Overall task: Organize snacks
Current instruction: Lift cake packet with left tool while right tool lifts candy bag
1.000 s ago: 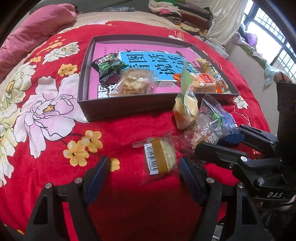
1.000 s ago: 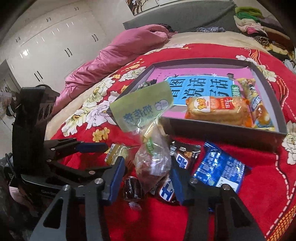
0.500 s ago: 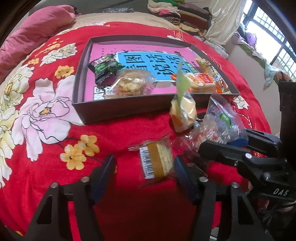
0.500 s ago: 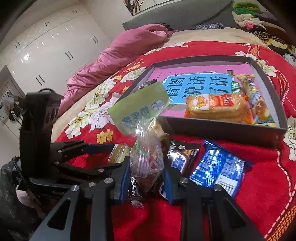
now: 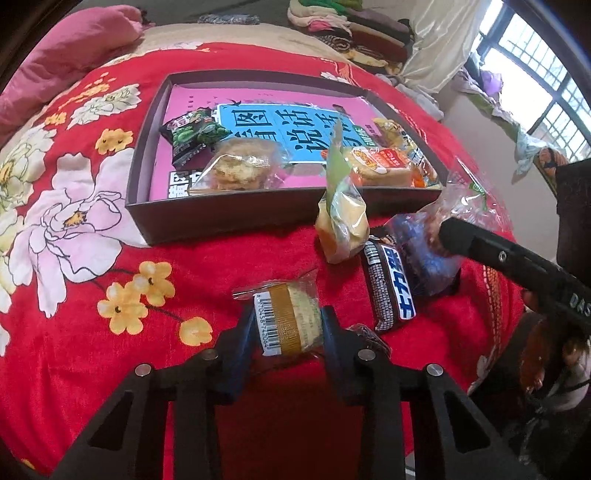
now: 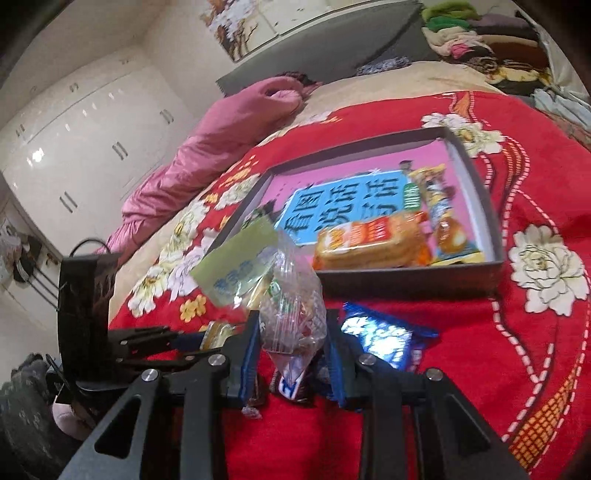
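My left gripper (image 5: 289, 330) is shut on a small wrapped cake with a barcode (image 5: 291, 314), which lies on the red floral blanket. My right gripper (image 6: 292, 341) is shut on a clear bag of mixed sweets (image 6: 295, 314) and holds it just above the blanket. In the left wrist view that bag (image 5: 460, 201) hangs from the right gripper's fingers (image 5: 458, 236) near the box's right corner. The dark shallow box (image 5: 221, 218) holds a green pea pack (image 5: 192, 133), a cookie pack (image 5: 240, 166) and an orange bread pack (image 5: 380, 166).
In front of the box stand a yellow snack bag with a green header (image 5: 343, 221), a black chocolate bar (image 5: 388, 284) and a blue pack (image 6: 384, 339). A pink quilt (image 6: 221, 125) lies at the bed's far side. Folded clothes (image 5: 351, 22) are piled beyond the box.
My left jaws have closed from wide apart onto the wrapped cake. My right jaws have closed on the clear bag and raised it slightly, uncovering the black bar and blue pack.
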The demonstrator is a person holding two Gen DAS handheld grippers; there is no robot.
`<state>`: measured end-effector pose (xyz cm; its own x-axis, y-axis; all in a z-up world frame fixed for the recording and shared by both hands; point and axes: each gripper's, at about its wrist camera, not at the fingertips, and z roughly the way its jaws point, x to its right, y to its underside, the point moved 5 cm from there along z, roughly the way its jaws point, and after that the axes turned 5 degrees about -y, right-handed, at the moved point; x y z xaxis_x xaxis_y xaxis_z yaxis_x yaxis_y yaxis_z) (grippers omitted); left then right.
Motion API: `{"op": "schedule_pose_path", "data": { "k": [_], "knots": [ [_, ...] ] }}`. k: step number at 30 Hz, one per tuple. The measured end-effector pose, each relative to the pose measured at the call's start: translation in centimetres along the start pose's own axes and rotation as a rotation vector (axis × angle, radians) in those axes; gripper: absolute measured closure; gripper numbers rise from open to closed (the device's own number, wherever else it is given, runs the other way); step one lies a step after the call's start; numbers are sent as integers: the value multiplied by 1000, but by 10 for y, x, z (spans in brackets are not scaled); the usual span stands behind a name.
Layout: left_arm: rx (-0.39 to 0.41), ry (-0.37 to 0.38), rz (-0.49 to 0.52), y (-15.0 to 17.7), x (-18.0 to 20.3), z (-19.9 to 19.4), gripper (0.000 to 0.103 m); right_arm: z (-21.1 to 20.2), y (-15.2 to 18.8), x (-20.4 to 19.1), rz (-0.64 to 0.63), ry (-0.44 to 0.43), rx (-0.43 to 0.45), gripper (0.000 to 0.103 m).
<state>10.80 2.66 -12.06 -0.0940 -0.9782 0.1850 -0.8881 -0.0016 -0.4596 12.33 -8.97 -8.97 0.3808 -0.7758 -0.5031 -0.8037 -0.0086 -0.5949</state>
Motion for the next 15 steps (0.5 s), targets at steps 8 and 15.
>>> {"op": "schedule_pose_path", "data": {
  "k": [8,15],
  "knots": [
    [46,-3,-11,-4,-3,-16,68,-15,-10,16,48,25,52,70],
    [88,-15,-35,-10,-12,-33,68,-31,-19,26,68,45,114,70]
  ]
}}
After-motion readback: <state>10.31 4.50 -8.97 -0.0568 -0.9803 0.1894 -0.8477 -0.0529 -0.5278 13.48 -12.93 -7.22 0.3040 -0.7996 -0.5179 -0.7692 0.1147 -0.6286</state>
